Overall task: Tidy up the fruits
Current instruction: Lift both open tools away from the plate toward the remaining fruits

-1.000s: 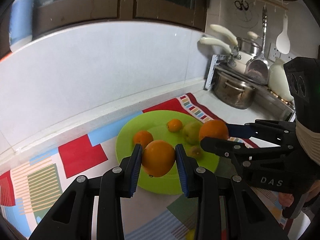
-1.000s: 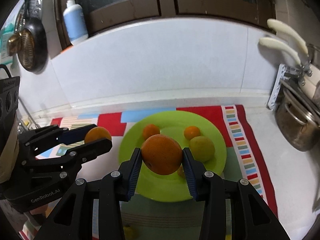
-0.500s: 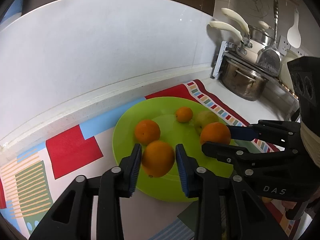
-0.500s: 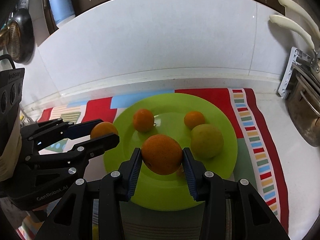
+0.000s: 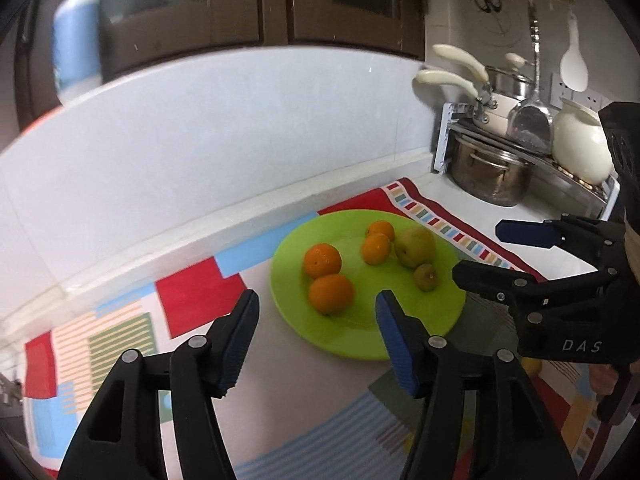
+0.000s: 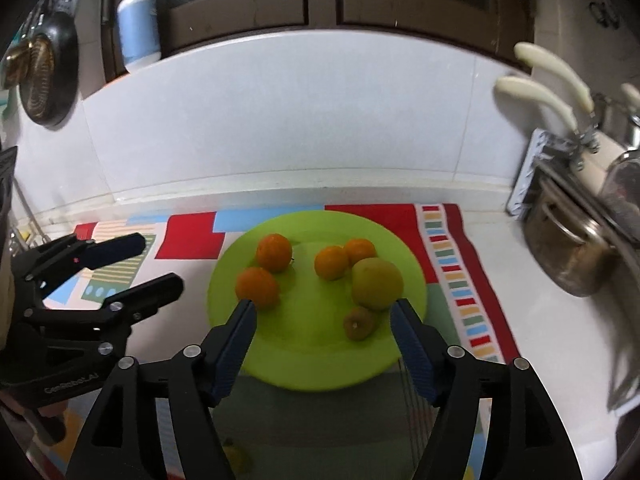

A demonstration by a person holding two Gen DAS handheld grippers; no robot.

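A lime-green plate (image 5: pixel 360 340) (image 6: pixel 304 364) lies on a colourful mat and holds several fruits. Two oranges (image 5: pixel 330 293) (image 6: pixel 257 287) sit at its left, with two smaller oranges (image 5: pixel 376 249) (image 6: pixel 331 263), a green apple (image 5: pixel 414 241) (image 6: pixel 377 284) and a small brownish-green fruit (image 5: pixel 425 277) (image 6: pixel 359 322). My left gripper (image 5: pixel 316 316) is open and empty, just short of the plate's near-left rim. My right gripper (image 6: pixel 323 320) is open and empty above the plate's near edge. Each gripper shows in the other's view: right (image 5: pixel 504 252), left (image 6: pixel 150 260).
A steel pot (image 5: pixel 490 176) (image 6: pixel 568 252) and a rack with white-handled pans (image 5: pixel 480 80) stand at the right. A white tiled wall (image 6: pixel 280 120) runs behind the mat. A blue soap bottle (image 6: pixel 138 20) sits on the ledge. A yellowish item (image 6: pixel 236 456) lies near the mat's front.
Both grippers have opened and let go of their oranges, which now rest on the plate. Both grippers have drawn back from the plate.
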